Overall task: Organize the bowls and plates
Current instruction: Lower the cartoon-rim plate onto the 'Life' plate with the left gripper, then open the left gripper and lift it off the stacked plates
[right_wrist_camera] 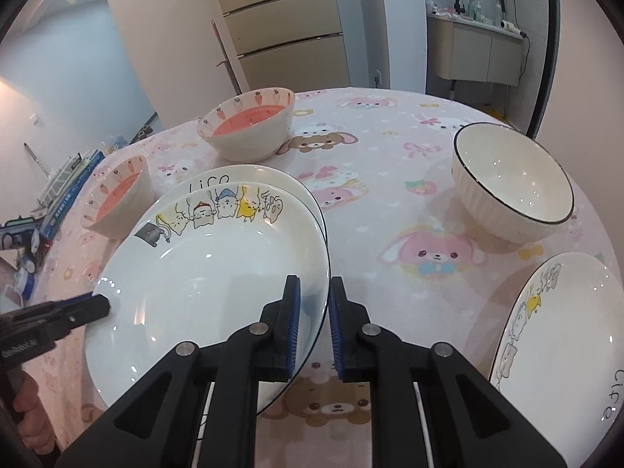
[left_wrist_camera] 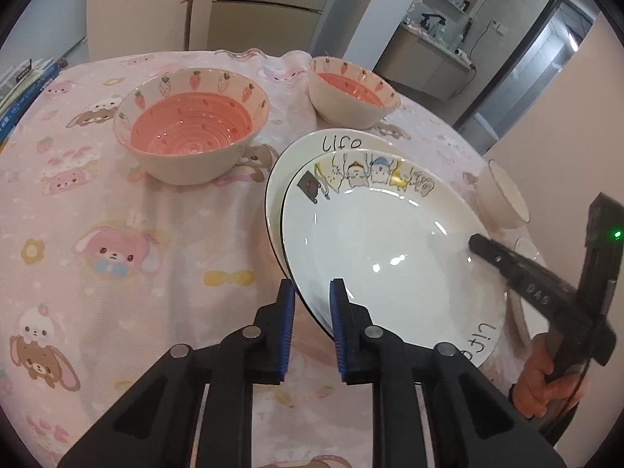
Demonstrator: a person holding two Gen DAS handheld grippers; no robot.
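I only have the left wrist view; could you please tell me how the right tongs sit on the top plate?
Observer: The right tongs straddle the right rim of the top plate, one pad over it, one outside.
Operator: Thanks. Is that white bowl at my frame's edge empty?
Observer: Yes, the white bowl stands upright and empty.
Operator: Is anything else on that side?
Observer: A third plate lies by itself, nearer the camera than the bowl.

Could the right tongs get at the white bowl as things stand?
Probably not yet: the right tongs are clamped on the top plate's rim. Once freed, only bare tablecloth lies before the white bowl.
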